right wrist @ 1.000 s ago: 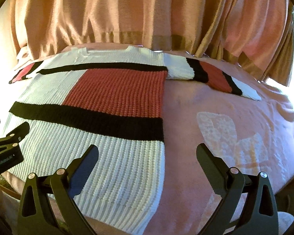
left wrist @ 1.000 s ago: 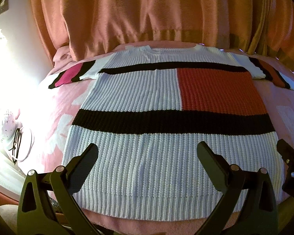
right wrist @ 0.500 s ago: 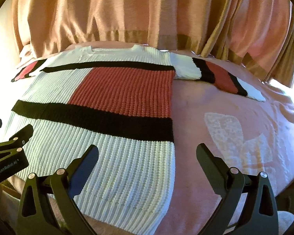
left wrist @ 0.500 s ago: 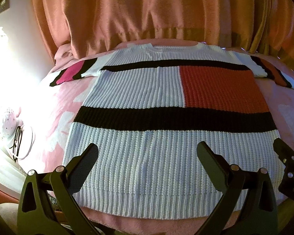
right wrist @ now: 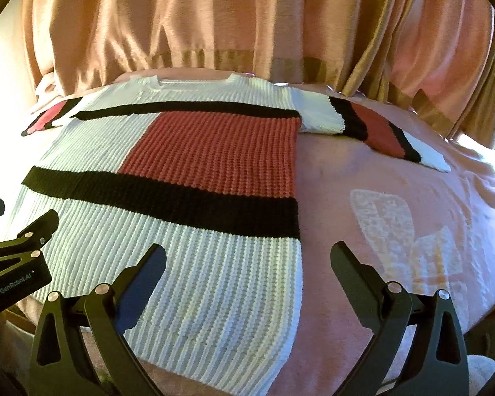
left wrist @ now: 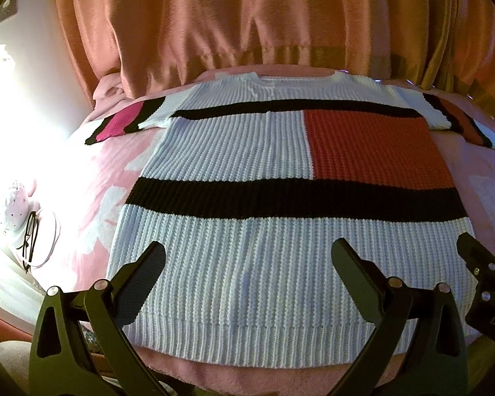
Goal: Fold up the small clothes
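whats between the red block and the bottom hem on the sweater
A wide black stripe, then a ribbed white panel reaching the hem of the sweater. The left wrist view shows it best.

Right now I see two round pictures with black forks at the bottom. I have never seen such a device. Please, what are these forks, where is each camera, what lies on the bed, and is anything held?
No robot arm is here. A person holds one two-finger tool in each hand, and a wide-angle camera on each tool looks forward along its fingers. The black forks are those fingers.

One picture comes from the left tool, the other from the right tool. Each also shows the other tool at its edge.

On the pink blanket a knit sweater lies flat, sleeves spread out: white with black bands and a red block. Its hem is nearest the tools. Curtains hang behind.

Both tools are open and hold nothing. The sweater is not yet folded.
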A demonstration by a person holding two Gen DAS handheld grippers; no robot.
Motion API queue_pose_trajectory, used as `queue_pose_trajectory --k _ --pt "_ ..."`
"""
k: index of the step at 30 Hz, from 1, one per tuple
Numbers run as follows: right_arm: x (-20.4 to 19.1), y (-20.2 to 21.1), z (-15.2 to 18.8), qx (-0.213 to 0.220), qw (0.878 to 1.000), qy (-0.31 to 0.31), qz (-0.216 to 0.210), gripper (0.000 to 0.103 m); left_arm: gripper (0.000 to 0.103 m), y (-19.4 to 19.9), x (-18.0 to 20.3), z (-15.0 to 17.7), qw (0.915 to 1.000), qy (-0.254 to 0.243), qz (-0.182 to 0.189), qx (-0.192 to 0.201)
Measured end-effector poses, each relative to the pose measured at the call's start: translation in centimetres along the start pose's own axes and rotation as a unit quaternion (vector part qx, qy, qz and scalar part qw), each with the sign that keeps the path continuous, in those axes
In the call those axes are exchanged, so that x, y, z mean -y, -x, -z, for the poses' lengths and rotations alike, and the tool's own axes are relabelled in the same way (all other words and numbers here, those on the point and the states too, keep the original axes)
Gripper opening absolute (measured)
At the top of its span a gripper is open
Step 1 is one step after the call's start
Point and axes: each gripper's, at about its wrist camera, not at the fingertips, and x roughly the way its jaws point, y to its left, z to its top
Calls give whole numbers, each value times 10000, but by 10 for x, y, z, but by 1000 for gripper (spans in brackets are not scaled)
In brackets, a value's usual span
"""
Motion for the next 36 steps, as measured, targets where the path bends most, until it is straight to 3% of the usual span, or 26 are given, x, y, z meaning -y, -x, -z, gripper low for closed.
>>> queue_pose_trajectory --k 12,21,24,29,36 --pt "-4 -1 2 -44 10000 25 -82 98 98 -1 -1 0 10000 1 7 -12" --pt "14 -9 -9 -267 9982 -270 -465 98 98 0 -3 -3 10000 27 10 -9" --pt "50 -6 -34 -117 9967 -692 -404 98 98 4 -6 -12 9999 118 44 44" --pt "141 -14 -90 190 9915 -1257 276 98 98 13 -2 -44 9993 89 35 351" --pt "294 -101 -128 -110 9704 -2343 571 98 98 4 15 -95 9978 -131 114 634"
